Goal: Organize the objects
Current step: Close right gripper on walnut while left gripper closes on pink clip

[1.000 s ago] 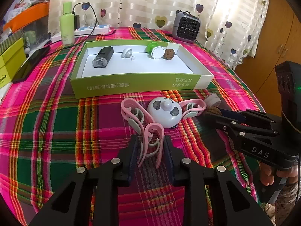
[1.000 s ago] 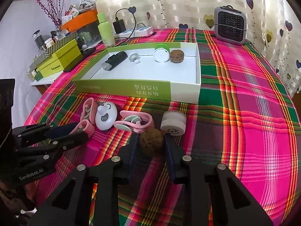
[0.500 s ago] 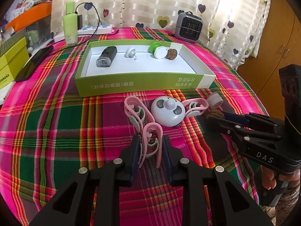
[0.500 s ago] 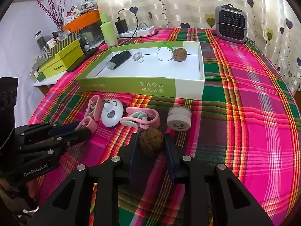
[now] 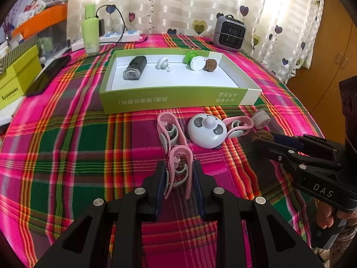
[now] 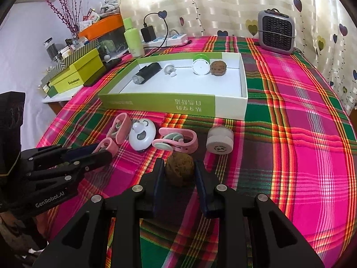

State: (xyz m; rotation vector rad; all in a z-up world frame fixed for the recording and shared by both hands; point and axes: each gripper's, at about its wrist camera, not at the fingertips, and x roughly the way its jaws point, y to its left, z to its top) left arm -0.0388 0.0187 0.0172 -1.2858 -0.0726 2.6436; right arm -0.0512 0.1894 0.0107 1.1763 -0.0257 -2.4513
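Observation:
In the left wrist view, my left gripper (image 5: 179, 167) is shut on a pink clip (image 5: 178, 156) that stands on edge near the plaid cloth. My right gripper (image 6: 178, 165) is shut on a brown walnut (image 6: 179, 168), low over the cloth. In front of them lie a second pink clip (image 5: 168, 129), a white round toy with a face (image 5: 206, 130), a third pink clip (image 5: 237, 125) and a small white jar (image 6: 219, 143). Behind these is the green-and-white box (image 5: 178, 99). It holds a black torch (image 5: 135, 68), a small white piece (image 5: 163, 64), a green-and-white disc (image 5: 194, 61) and another walnut (image 5: 210, 64).
A green bottle (image 5: 90, 30), a power strip (image 5: 121, 36) and a grey heater (image 5: 229, 33) stand at the table's far edge. A dark phone (image 5: 48, 76) and a yellow-green carton (image 5: 17, 76) lie at the left. A wooden cabinet (image 5: 323, 67) is at the right.
My right gripper has drawn the walnut back a little from the white jar. My left gripper keeps its hold on the pink clip in about the same place.

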